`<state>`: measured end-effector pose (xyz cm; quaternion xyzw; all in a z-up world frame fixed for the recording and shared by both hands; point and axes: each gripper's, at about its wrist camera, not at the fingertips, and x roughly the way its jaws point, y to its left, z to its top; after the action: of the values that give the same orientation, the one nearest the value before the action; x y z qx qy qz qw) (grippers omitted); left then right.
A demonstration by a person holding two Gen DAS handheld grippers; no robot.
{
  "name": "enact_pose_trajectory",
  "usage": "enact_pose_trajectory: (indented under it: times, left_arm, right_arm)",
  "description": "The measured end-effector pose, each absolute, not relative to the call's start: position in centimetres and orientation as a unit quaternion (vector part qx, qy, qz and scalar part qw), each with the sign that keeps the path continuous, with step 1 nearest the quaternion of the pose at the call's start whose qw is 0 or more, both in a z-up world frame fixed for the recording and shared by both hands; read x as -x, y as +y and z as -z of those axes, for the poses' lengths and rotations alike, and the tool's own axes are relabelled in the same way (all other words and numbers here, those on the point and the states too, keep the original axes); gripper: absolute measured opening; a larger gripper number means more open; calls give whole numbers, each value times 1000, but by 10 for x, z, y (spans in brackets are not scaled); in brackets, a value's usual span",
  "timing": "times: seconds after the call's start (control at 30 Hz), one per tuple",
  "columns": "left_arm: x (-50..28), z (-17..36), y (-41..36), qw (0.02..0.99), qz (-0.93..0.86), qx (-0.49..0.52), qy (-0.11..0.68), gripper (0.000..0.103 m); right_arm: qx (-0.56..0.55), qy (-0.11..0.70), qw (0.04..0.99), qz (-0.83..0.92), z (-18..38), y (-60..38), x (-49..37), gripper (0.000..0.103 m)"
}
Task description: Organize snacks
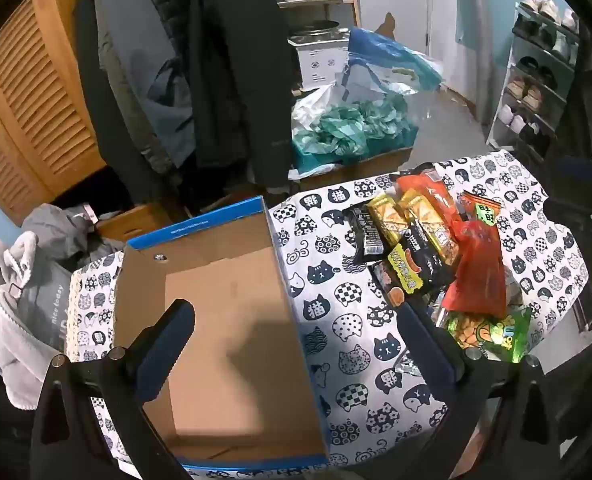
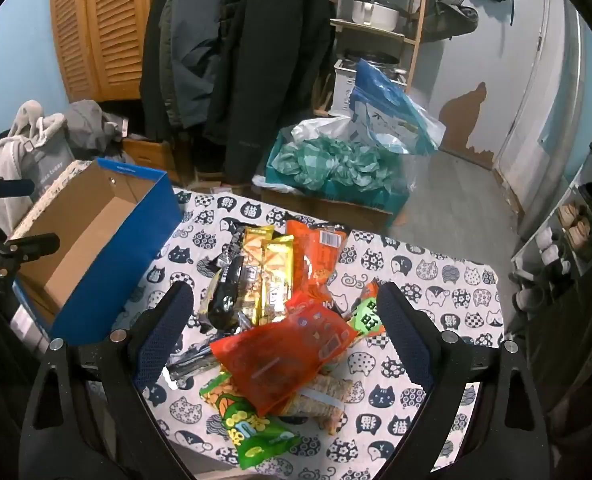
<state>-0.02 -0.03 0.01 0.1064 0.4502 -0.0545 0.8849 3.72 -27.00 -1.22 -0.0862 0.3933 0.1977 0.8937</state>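
Left gripper (image 1: 296, 320): fingers spread as wide as they go, nothing between the pads, nothing touched. It hangs tilted down over the table (image 1: 352, 320). Its left finger (image 1: 168, 344) sits above the open cardboard box (image 1: 224, 320), its right finger (image 1: 428, 348) above the near-left edge of the snack pile (image 1: 436, 256).

Box: blue outside, brown inside, nothing in it. It stands on the left side of the cat-print tablecloth (image 2: 436, 280), long side running near to far, just beside the pile but apart from it.

Snack pile sits right of the box, mid-table. Far end: two gold packets (image 2: 270, 268) side by side, a black packet (image 2: 232, 296) to their left, an orange packet (image 2: 320, 252) to their right. Near end: a red translucent bag (image 2: 284, 356) on top, a green bag (image 2: 252, 432) poking out under it toward the near edge, a pale roll pack (image 2: 324, 396) under its right side. A small green-and-orange pack (image 2: 368, 312) lies at the right of the red bag.

Right gripper (image 2: 284, 320): fingers also fully spread, holding nothing, no pad contact visible. It hovers tilted down above the pile; in its own view the red bag and the black packet fall between the two fingers, with the box well off to the left of the left finger (image 2: 164, 332).
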Motion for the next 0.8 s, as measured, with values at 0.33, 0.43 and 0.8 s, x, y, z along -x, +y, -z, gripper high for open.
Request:
enact_pose_trajectory:
  times: [0.33, 0.43, 0.8]
  left_arm:
    - [-4, 0, -10, 883, 53, -120, 450, 102]
    - [0, 2, -1, 886, 64, -114, 446, 102]
    - [0, 5, -1, 886, 66, -112, 446, 102]
  right_arm:
    - [85, 394, 893, -198, 12, -270, -37, 91]
    - [86, 394, 893, -198, 12, -270, -37, 91]
    - [86, 395, 893, -198, 13, -269, -36, 91]
